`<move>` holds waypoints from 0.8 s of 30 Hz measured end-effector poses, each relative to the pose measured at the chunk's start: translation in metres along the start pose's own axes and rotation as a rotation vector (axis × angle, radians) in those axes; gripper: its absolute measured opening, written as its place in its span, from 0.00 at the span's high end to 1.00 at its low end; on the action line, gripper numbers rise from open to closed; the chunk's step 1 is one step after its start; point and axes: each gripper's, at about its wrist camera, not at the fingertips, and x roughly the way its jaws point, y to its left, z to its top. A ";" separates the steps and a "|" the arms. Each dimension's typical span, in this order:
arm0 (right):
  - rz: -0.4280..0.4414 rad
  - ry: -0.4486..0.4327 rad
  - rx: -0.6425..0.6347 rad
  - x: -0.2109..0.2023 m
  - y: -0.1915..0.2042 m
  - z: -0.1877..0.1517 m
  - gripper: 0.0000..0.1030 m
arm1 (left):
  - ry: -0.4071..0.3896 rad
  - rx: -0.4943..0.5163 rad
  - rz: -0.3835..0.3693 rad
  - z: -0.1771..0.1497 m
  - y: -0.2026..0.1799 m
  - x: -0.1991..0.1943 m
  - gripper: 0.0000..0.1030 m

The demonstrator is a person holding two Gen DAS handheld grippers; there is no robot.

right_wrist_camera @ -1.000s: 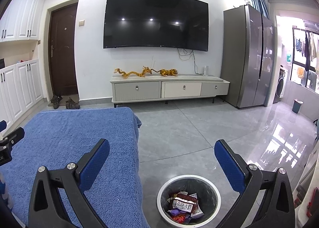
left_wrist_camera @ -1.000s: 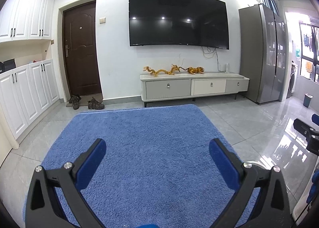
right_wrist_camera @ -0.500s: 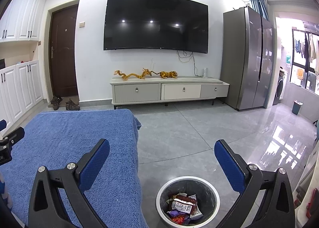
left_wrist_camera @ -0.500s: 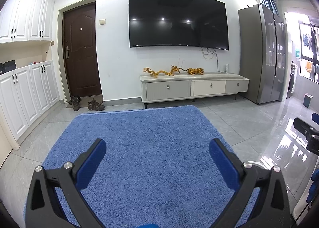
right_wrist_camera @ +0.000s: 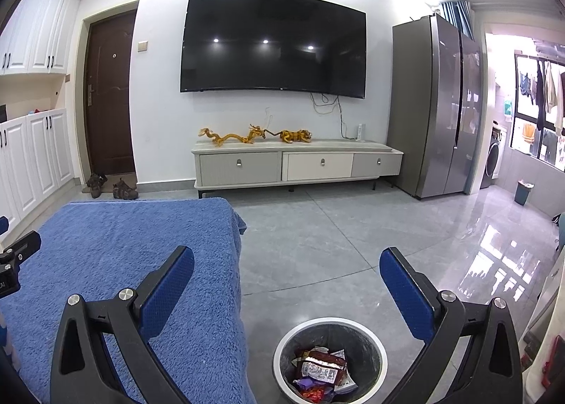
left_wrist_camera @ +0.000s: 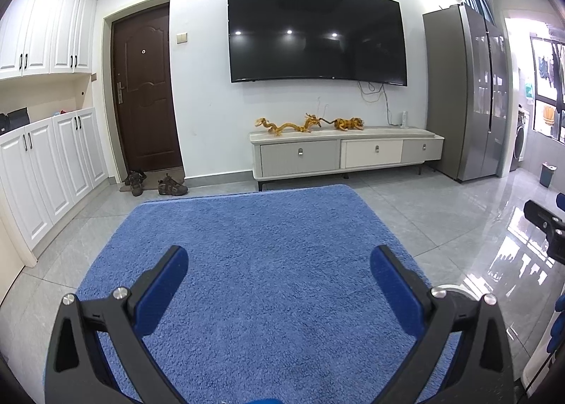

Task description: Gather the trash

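We hold our left gripper point(left_wrist_camera: 279, 264) above a blue cloth point(left_wrist_camera: 268, 245) that covers a raised surface; its blue-padded fingers point(left_wrist_camera: 166, 284) are spread wide with nothing between them. Our right gripper point(right_wrist_camera: 286, 264) is likewise spread wide and empty, hanging over the right edge of the blue cloth point(right_wrist_camera: 141, 245) and the grey tiled floor point(right_wrist_camera: 317, 227) beside it.

Below the right gripper, on the floor just beside the cloth's edge, stands a round trash bin point(right_wrist_camera: 330, 328) with a pale rim and a dark liner. Inside it lie crumpled wrappers point(right_wrist_camera: 323, 367): a dark red packet on top, with purple and red scraps under it. The bin sits between the two right fingers in that view, lower in the frame than their tips.

Across the room a large dark television point(right_wrist_camera: 273, 44) hangs on the white wall above a low cabinet point(right_wrist_camera: 296, 164) carrying golden dragon figures point(right_wrist_camera: 233, 137). A steel refrigerator point(right_wrist_camera: 438, 104) stands to the right, a brown door point(right_wrist_camera: 111, 93) to the left, with shoes point(right_wrist_camera: 123, 190) on the floor in front of it.
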 end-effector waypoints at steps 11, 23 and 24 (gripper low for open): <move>0.013 0.013 -0.007 0.007 0.004 -0.004 0.00 | 0.004 0.004 0.005 -0.003 0.001 0.008 0.00; 0.015 0.024 0.000 0.014 0.001 -0.002 0.00 | 0.004 0.012 0.007 -0.005 0.001 0.007 0.00; 0.015 0.024 0.001 0.014 0.001 -0.003 0.00 | 0.002 0.014 0.011 -0.005 0.001 0.007 0.00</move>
